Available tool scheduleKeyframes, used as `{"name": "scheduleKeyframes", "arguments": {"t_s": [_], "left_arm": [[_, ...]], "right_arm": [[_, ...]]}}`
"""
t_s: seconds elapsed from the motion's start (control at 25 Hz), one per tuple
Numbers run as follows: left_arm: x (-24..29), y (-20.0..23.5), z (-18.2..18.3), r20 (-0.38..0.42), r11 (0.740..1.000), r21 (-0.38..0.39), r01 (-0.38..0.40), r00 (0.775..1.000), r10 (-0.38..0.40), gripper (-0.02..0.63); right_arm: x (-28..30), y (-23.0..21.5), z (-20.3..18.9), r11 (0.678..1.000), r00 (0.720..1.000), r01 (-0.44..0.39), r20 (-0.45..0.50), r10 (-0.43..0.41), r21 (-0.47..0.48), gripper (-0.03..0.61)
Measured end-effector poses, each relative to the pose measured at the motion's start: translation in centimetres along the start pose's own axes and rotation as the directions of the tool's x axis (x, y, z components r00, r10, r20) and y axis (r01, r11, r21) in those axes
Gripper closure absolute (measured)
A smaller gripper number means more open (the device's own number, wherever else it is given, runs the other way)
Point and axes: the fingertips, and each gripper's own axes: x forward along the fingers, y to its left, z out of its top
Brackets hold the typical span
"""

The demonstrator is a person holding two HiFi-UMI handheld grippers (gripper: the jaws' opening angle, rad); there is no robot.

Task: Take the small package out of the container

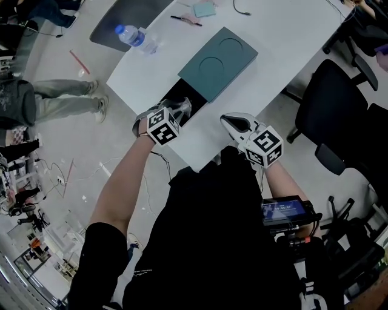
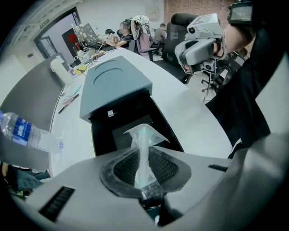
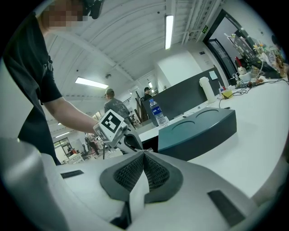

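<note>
The container is a black open tray (image 1: 177,95) with its teal lid (image 1: 218,62) slid back, near the front edge of the white table (image 1: 285,42). My left gripper (image 1: 182,109) points steeply down over the tray. In the left gripper view its pads are shut on the small package (image 2: 145,135), a clear crinkled plastic pouch that stands up between them above the tray (image 2: 103,131). My right gripper (image 1: 233,123) hangs near the table's front edge, right of the tray, jaws shut with nothing between them (image 3: 143,153).
A water bottle (image 1: 136,37) lies at the table's left end. A pen (image 1: 185,20) and a notepad (image 1: 204,9) lie at the far side. Black office chairs (image 1: 330,103) stand to the right. A person (image 1: 54,97) stands on the floor at the left.
</note>
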Motion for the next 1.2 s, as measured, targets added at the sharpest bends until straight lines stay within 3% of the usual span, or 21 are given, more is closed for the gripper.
{"name": "scheduleKeyframes", "arguments": {"t_s": [0.68, 1.2], "left_arm": [[-3.5, 0.5, -1.3, 0.110, 0.986, -0.143, -0.079, 0.989, 0.096, 0.545], [-7.3, 0.1, -2.7, 0.228, 0.965, -0.235, -0.114, 0.959, 0.169, 0.545]], "right_arm": [[0.6, 2.9, 0.5, 0.999, 1.000, 0.001, -0.007, -0.001, -0.049, 0.552], [1.0, 5.7, 0.9, 0.996, 0.998, 0.065, 0.022, -0.063, -0.068, 0.552]]}}
